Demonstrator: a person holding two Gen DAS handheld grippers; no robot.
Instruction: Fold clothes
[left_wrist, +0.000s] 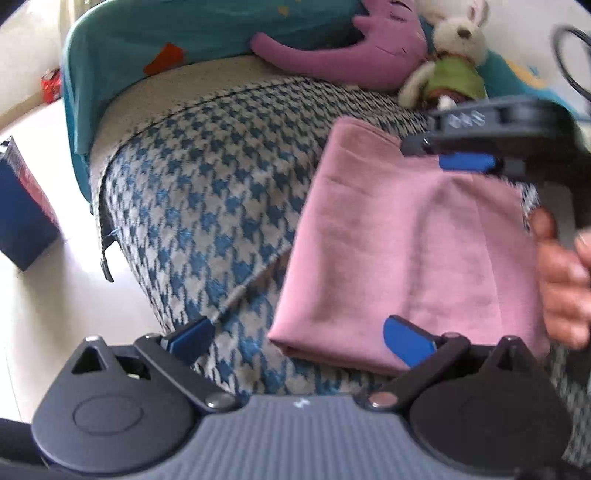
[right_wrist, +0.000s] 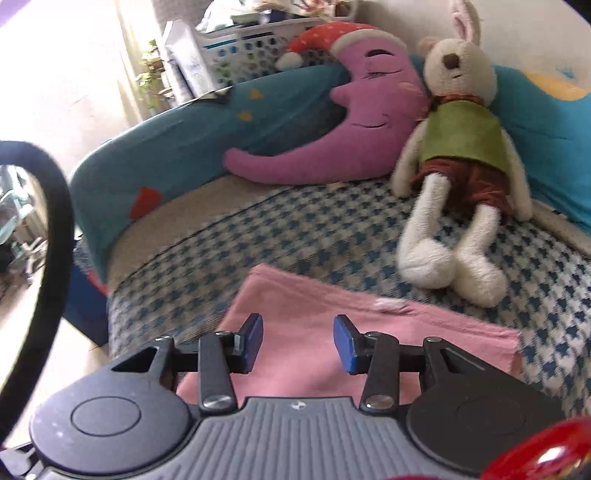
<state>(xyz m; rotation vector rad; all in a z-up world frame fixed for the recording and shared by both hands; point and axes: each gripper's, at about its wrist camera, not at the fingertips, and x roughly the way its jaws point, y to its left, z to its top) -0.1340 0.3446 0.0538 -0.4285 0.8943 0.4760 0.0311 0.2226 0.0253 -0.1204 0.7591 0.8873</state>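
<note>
A pink garment (left_wrist: 410, 240) lies folded into a flat rectangle on the blue-and-white houndstooth blanket (left_wrist: 207, 199); it also shows in the right wrist view (right_wrist: 306, 325). My left gripper (left_wrist: 299, 334) is open wide at the garment's near left corner, with its right pad (left_wrist: 406, 339) over the pink cloth and nothing held. My right gripper (right_wrist: 298, 343) is open just above the garment's near part, empty. It also appears in the left wrist view (left_wrist: 469, 162) over the garment's far right edge, held by a hand.
A purple moon pillow (right_wrist: 332, 140) and a white stuffed rabbit (right_wrist: 458, 155) lie at the back of the bed against a teal bumper (right_wrist: 177, 147). A dark blue box (left_wrist: 22, 206) stands on the pale floor at left. A white basket (right_wrist: 255, 40) sits behind.
</note>
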